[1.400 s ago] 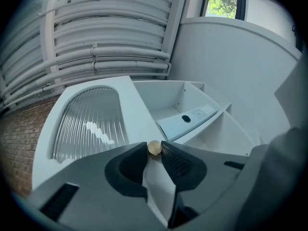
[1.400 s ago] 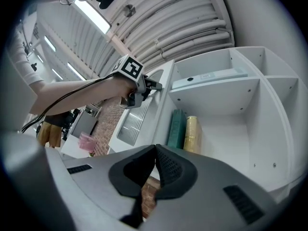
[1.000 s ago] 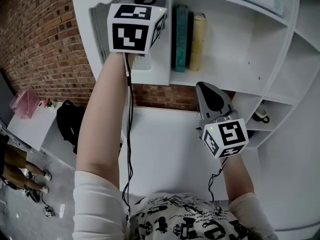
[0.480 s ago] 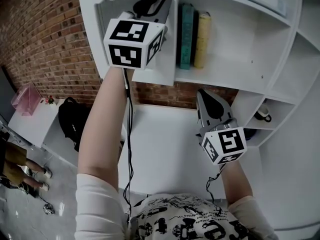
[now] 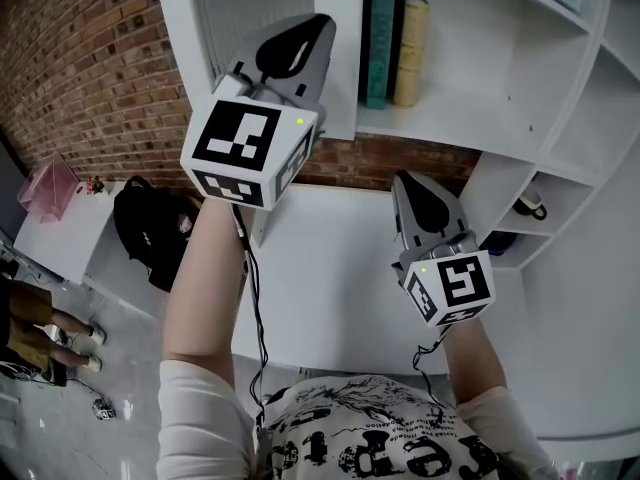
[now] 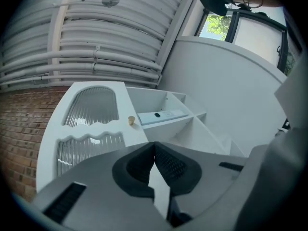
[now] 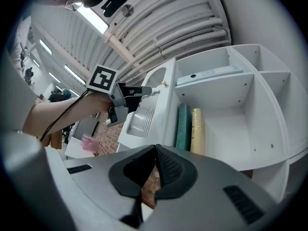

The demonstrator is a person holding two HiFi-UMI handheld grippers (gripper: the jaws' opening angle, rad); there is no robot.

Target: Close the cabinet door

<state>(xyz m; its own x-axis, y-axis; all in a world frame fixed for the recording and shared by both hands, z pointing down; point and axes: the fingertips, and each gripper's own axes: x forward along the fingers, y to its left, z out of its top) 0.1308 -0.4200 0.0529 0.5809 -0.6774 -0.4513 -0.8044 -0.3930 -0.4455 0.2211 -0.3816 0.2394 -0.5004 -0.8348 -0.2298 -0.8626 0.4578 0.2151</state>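
Note:
The white cabinet door (image 5: 240, 18) with ribbed glass panes stands open, swung out to the left of the shelf unit; its brass knob (image 6: 131, 121) sits on the edge nearest the shelves. My left gripper (image 5: 318, 26) is shut and empty, held in front of the door's lower pane and not touching it. In the left gripper view the jaw tips of that gripper (image 6: 154, 147) meet below the knob, with the door (image 6: 94, 107) beyond. My right gripper (image 5: 402, 182) is shut and empty, lower, pointing up at the shelf; its own view shows the door (image 7: 144, 112) and the left gripper (image 7: 144, 90).
A teal book (image 5: 380, 38) and a yellow book (image 5: 412, 48) stand in the open compartment. A white tabletop (image 5: 340, 268) lies below, against a brick wall (image 5: 90, 78). A black backpack (image 5: 145, 238) and a person (image 5: 40, 328) are at the left.
My left gripper has come down from the knob at the door's edge to in front of the lower pane, and its jaws have closed. The right gripper has sunk slightly.

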